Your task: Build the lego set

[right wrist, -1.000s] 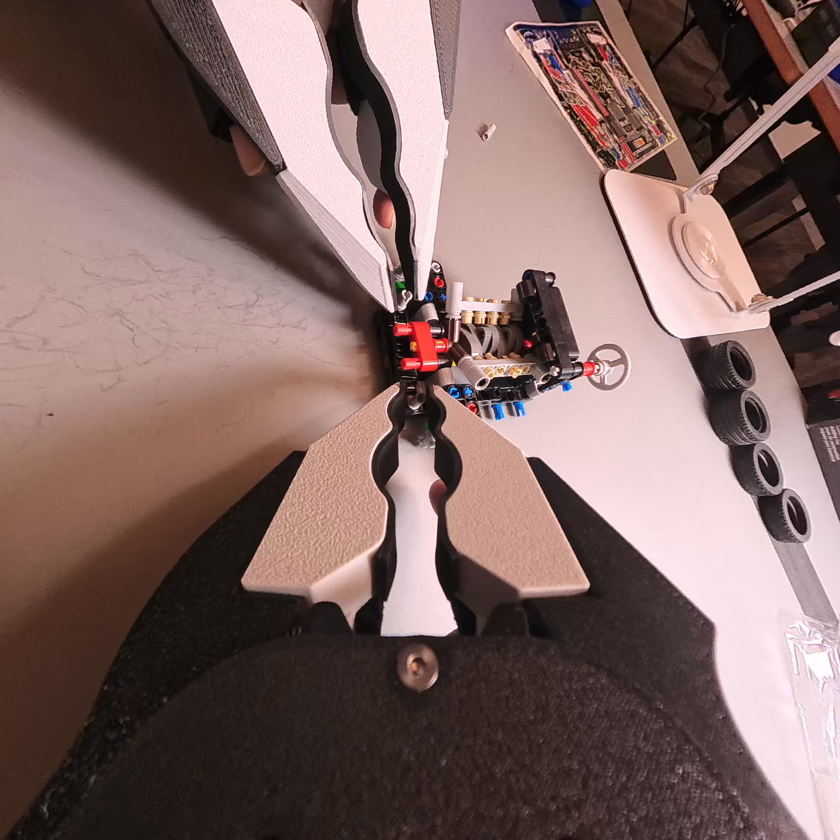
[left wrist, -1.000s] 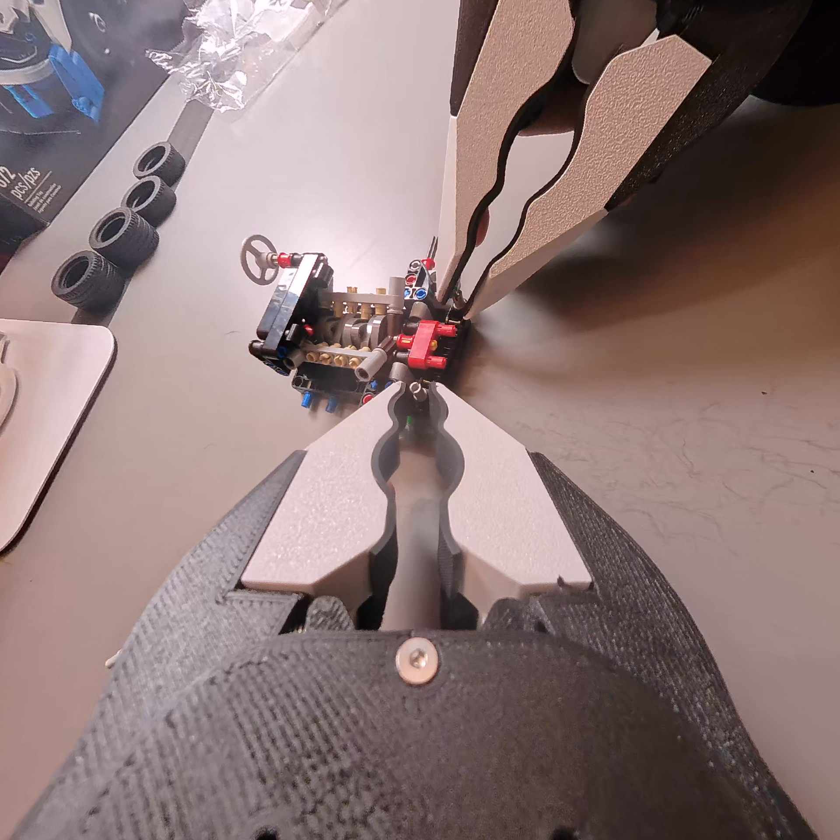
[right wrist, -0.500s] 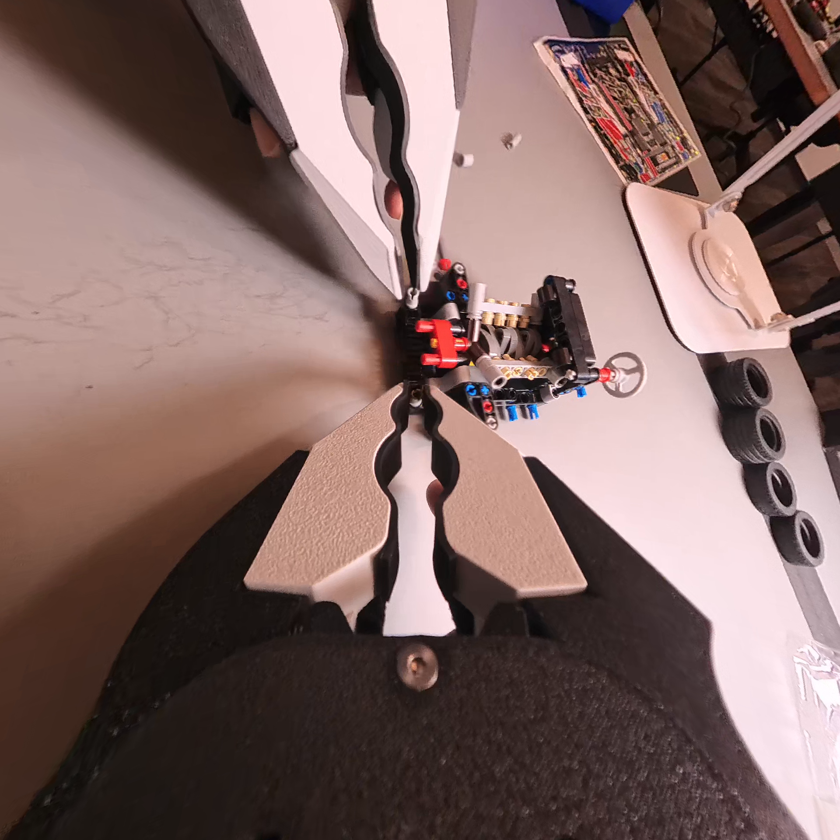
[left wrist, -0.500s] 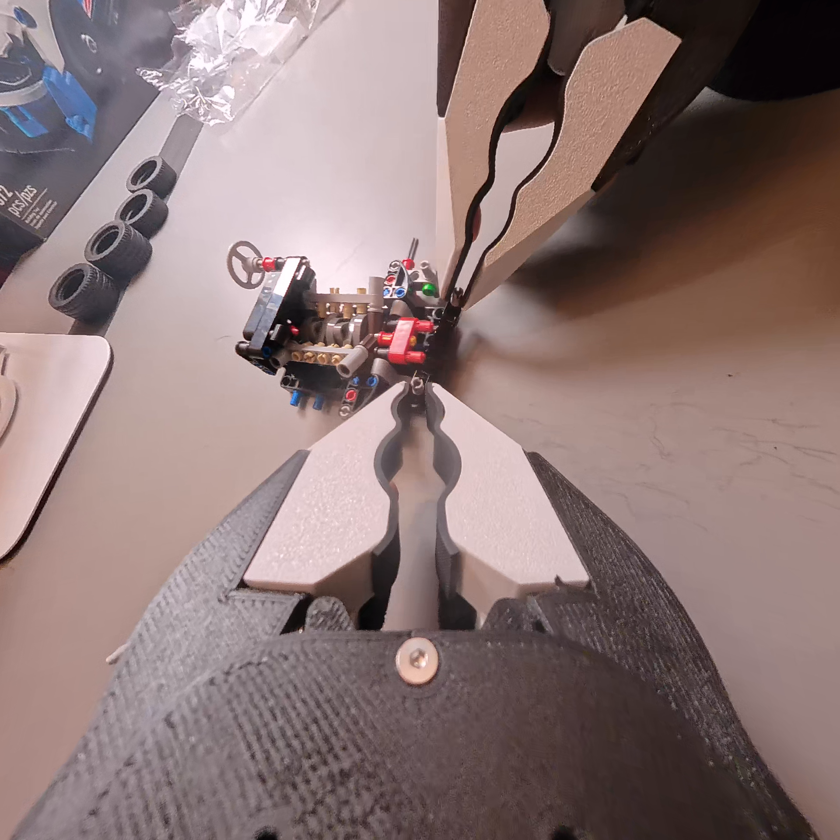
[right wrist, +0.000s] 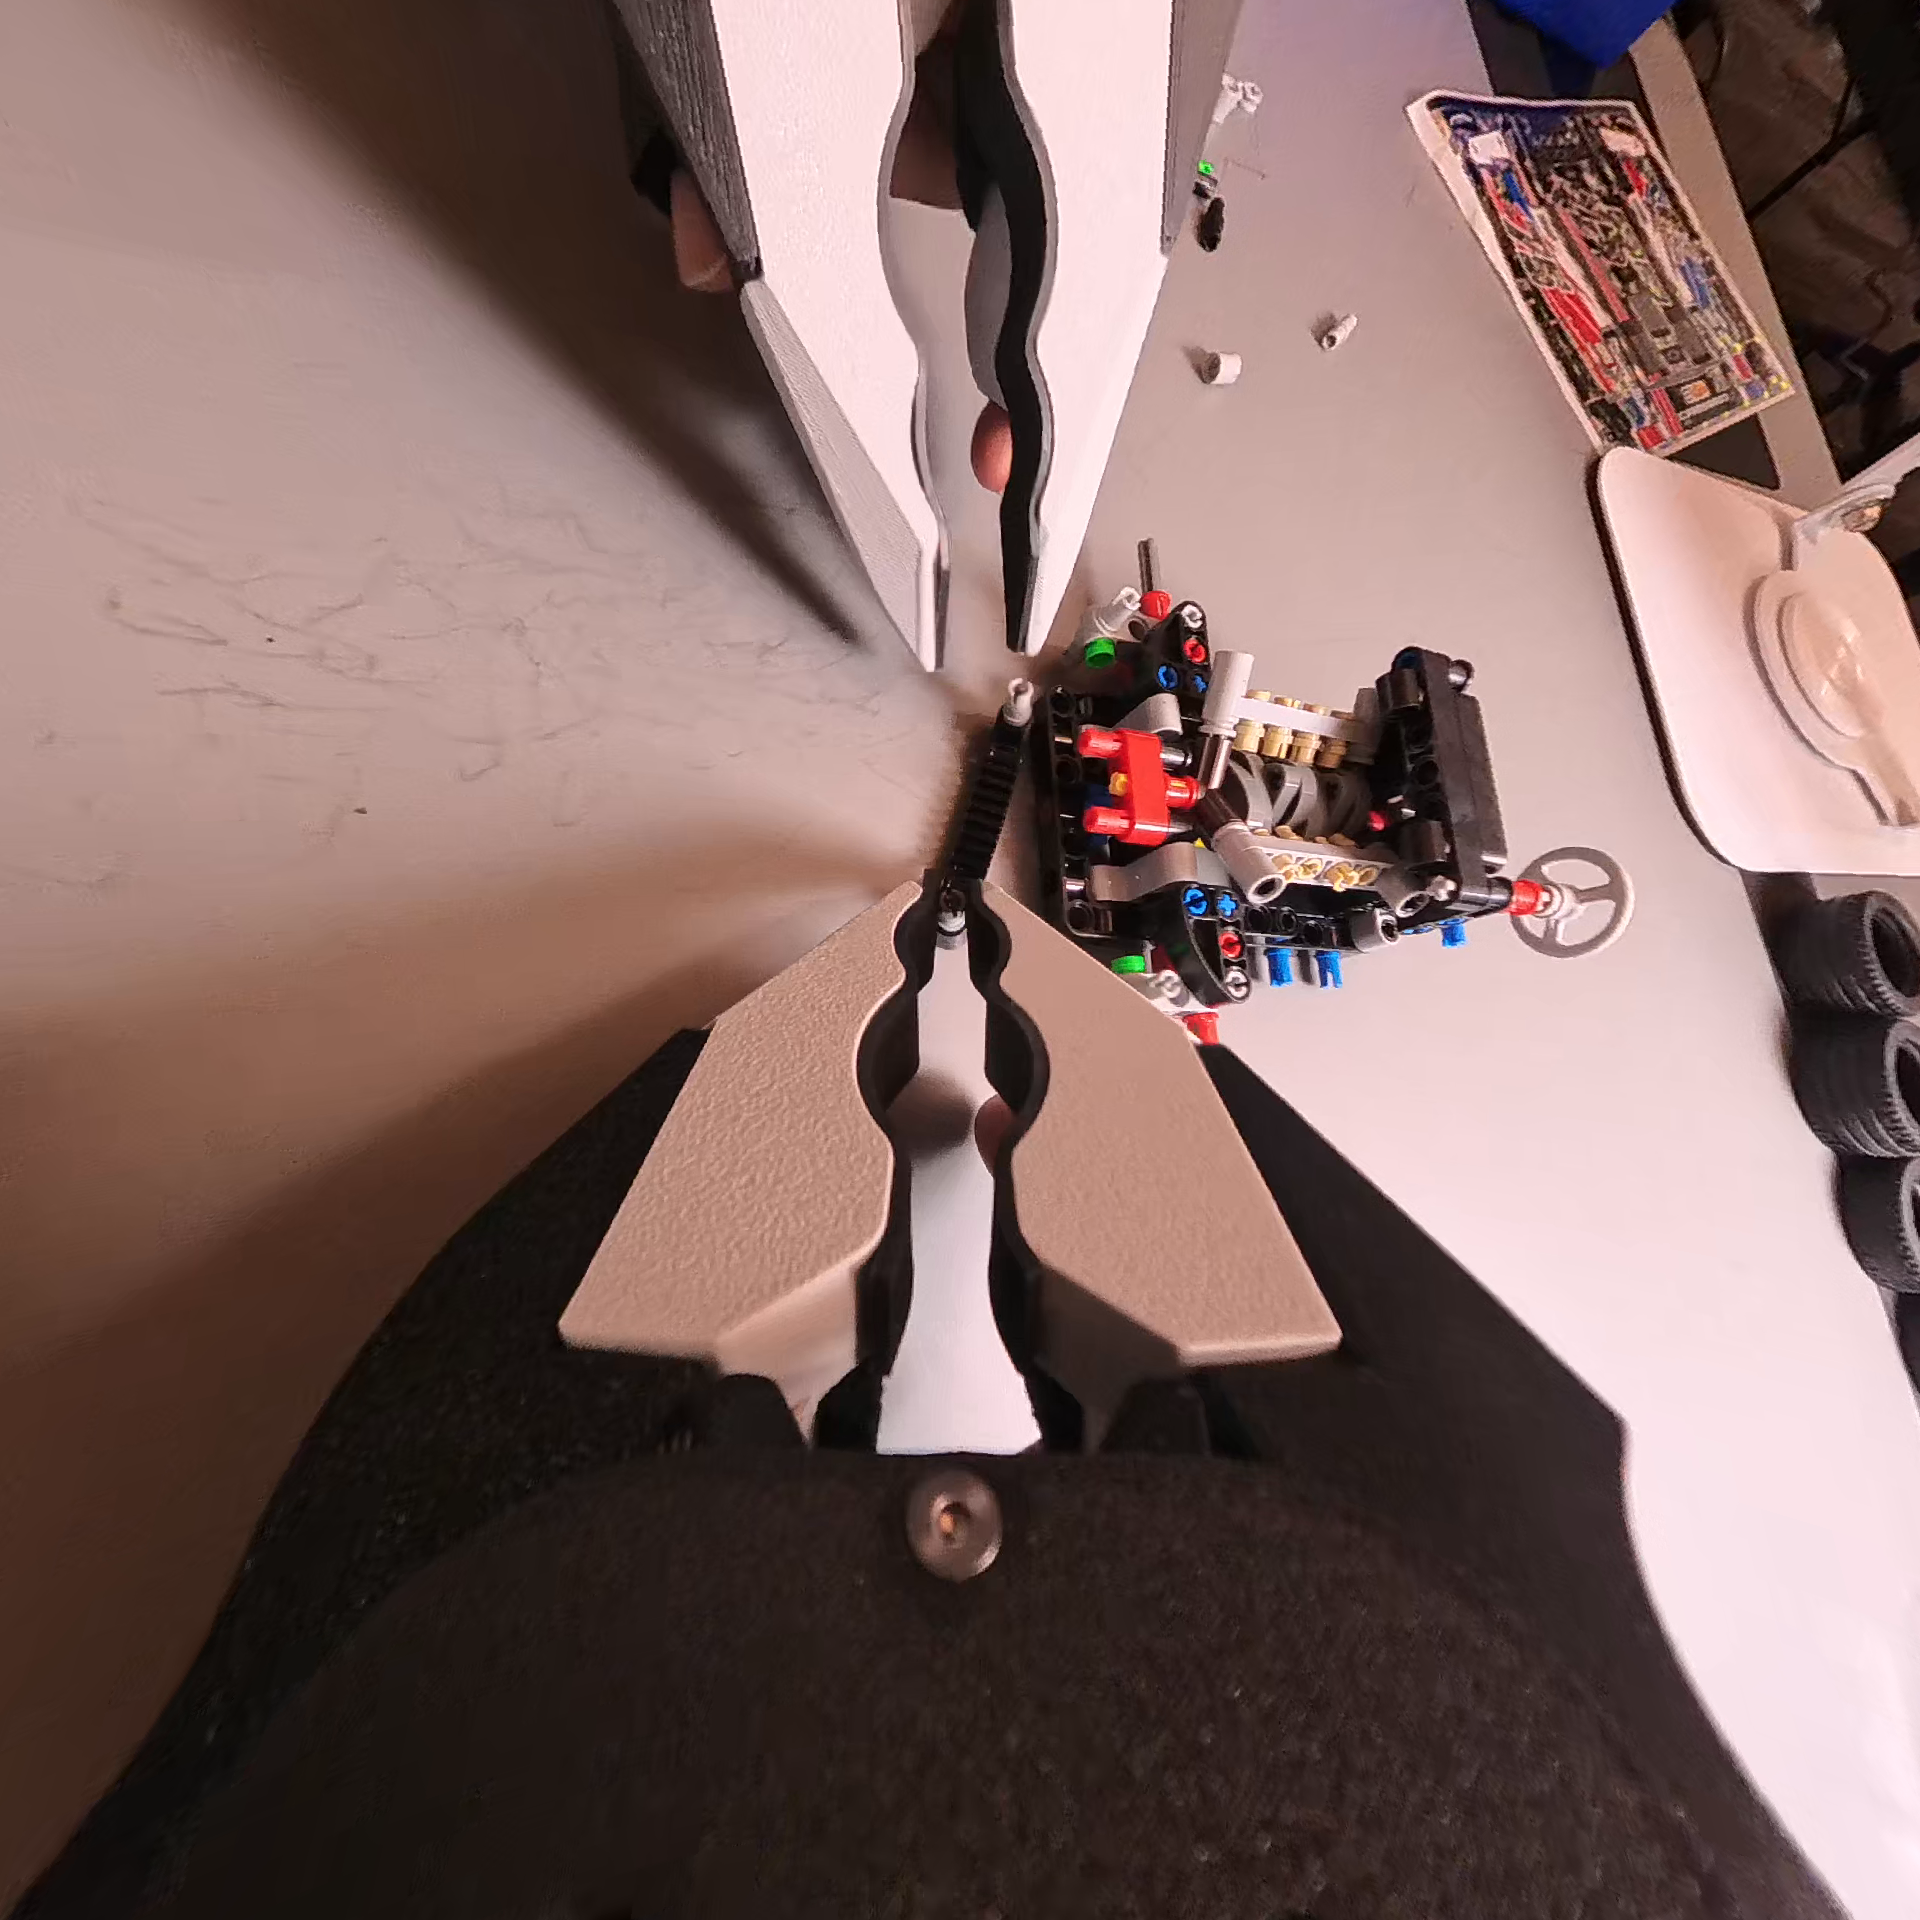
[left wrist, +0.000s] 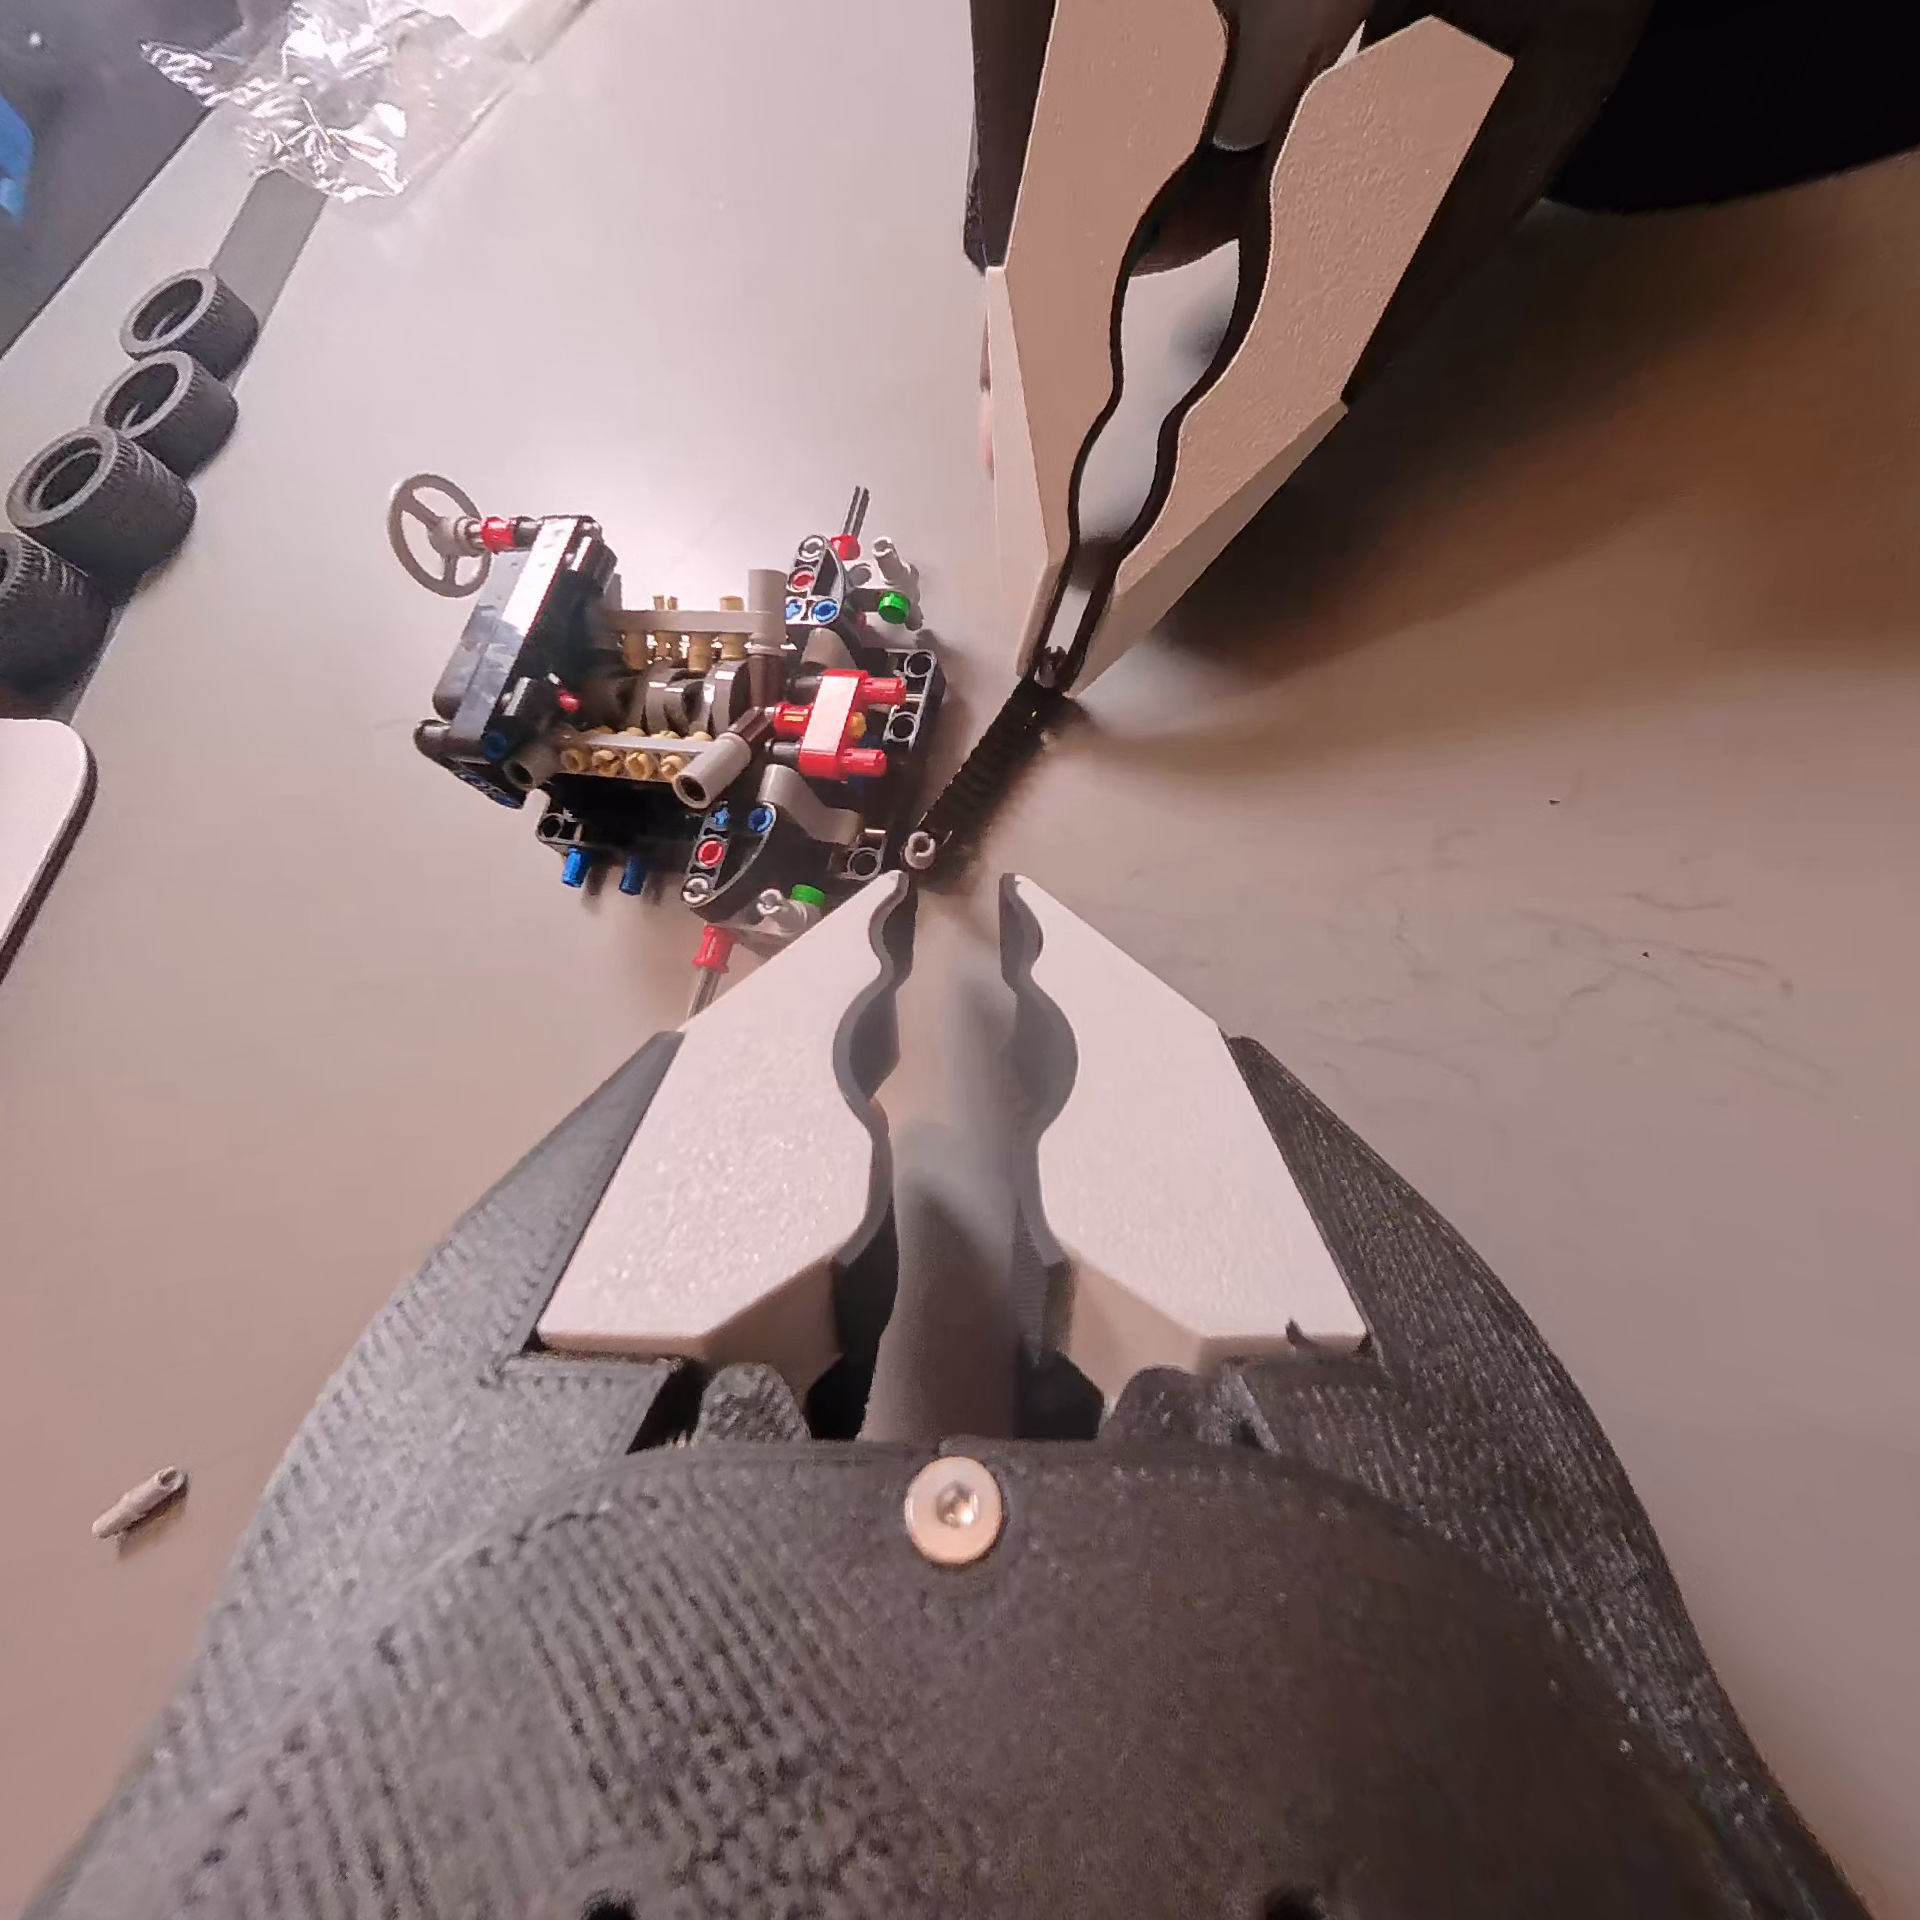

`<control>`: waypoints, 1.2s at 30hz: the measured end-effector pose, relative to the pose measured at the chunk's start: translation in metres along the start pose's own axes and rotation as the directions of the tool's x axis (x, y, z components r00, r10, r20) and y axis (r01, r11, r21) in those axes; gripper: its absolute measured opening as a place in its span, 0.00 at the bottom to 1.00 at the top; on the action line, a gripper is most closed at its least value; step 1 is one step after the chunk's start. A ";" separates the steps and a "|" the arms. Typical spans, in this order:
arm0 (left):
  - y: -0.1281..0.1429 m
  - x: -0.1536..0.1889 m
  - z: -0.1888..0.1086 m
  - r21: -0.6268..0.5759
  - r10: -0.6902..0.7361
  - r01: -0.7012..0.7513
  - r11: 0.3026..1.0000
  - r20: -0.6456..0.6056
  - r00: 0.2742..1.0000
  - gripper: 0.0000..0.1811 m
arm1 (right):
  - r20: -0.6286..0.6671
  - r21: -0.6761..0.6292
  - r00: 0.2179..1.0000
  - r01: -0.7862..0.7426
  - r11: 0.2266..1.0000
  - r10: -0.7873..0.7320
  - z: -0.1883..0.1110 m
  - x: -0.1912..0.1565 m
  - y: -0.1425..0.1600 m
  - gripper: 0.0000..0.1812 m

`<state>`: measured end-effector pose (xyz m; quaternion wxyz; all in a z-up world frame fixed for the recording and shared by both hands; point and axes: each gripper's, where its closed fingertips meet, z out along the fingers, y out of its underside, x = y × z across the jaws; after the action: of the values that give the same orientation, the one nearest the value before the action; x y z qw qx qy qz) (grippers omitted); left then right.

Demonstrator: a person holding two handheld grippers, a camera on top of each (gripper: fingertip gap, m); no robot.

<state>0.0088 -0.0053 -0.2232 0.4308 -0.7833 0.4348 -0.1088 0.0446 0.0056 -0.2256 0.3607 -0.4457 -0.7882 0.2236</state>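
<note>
The partly built lego car chassis [left wrist: 675, 707] lies on the grey table, steering wheel at its far end; it also shows in the right wrist view [right wrist: 1268, 810]. A black toothed rack piece [left wrist: 987, 764] lies slanted beside the chassis, apart from it. My right gripper [right wrist: 951, 899] is shut on one end of the rack [right wrist: 982, 800]; in the left wrist view it [left wrist: 1060, 665] comes in from the top. My left gripper [left wrist: 956, 883] is open and empty, its tips just short of the rack's grey-tipped other end; the right wrist view shows it [right wrist: 977, 649] at the top.
Several black tyres [left wrist: 104, 499] stand in a row left of the chassis, also in the right wrist view [right wrist: 1860, 1018]. A white pad [right wrist: 1766, 675], a printed sheet [right wrist: 1600, 249], loose grey pins [right wrist: 1216, 366] and a crumpled plastic bag [left wrist: 322, 114] lie around.
My left gripper has opened and let go of the rack's end. The rack now lies clear of the chassis, held only by my right gripper. Both cameras pulled back.
</note>
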 end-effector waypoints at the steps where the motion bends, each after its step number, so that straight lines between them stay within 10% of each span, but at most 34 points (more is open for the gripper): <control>1: 0.000 0.001 0.001 -0.003 0.001 -0.001 1.000 -0.005 1.000 0.08 | 0.006 0.004 1.000 0.005 1.000 -0.005 0.000 -0.001 -0.001 0.02; 36: 0.004 0.024 -0.002 -0.007 -0.017 0.017 1.000 -0.107 0.994 0.04 | 0.123 0.113 0.992 -0.026 0.993 0.012 -0.007 -0.019 -0.015 0.02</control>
<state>0.0200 -0.0260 -0.2299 0.4034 -0.7814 0.4509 -0.1530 0.0480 -0.0180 -0.2183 0.3347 -0.4172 -0.7903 0.2989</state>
